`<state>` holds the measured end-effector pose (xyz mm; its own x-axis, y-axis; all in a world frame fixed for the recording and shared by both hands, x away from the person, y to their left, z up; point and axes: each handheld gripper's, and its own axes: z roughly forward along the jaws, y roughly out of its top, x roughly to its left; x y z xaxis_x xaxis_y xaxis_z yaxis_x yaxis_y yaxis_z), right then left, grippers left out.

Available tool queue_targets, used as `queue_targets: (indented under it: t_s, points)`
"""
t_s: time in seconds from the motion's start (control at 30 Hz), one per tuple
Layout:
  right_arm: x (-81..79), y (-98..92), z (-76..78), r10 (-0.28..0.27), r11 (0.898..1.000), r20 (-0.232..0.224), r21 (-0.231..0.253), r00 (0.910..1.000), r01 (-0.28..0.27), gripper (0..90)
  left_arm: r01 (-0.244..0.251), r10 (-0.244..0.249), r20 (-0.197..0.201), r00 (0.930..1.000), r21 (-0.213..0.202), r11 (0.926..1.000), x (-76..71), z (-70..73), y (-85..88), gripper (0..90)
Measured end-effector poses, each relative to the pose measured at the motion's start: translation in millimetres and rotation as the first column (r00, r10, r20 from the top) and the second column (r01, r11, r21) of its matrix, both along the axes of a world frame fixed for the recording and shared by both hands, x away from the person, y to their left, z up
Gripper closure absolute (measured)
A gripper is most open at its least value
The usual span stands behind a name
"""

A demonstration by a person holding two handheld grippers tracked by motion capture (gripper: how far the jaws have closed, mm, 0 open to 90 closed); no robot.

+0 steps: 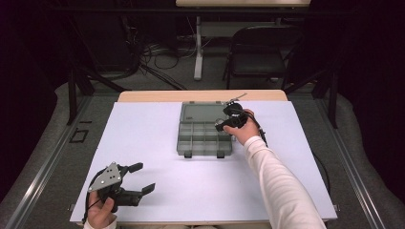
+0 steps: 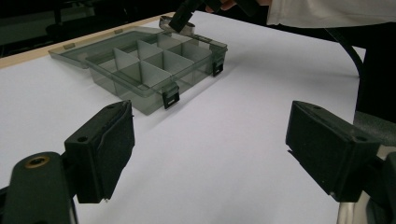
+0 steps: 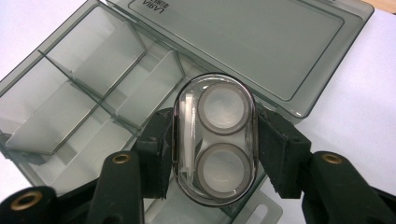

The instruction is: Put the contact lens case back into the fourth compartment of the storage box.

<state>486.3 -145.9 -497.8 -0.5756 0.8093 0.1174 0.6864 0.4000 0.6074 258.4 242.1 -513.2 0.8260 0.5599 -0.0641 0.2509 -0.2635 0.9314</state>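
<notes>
Between the two black jaws of the right gripper [image 3: 215, 154] sits a clear oval case [image 3: 214, 137] with two round wells, pinched on its long sides and held over the right rear part of a smoky grey compartment box [image 1: 203, 135]. The box lies open near the far middle of a white sheet [image 1: 157, 143], its lid [image 1: 202, 112] folded flat toward the far edge and its two black latches facing the person. The left gripper [image 1: 139, 177] hovers low at the near left corner of the sheet, well apart from the box, its jaws spread wide with nothing between them. The sheet covers a wooden table [image 1: 143, 96] whose far edge shows bare. Beyond it stand a dark folding chair [image 1: 260, 55], a white table leg [image 1: 198, 47] and tangled cables [image 1: 153, 57] on a grey floor.
</notes>
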Motion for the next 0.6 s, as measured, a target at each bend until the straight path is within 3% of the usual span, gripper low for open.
queue_targets:
  t_s: [0.6]
  points:
    - [7.1,-1.0,-10.7,-0.021,1.000,0.006,0.017,0.9998,0.021,48.7,0.001,-0.001,0.000,1.0000,-0.002,1.0000,-0.1,0.0,0.0,16.2]
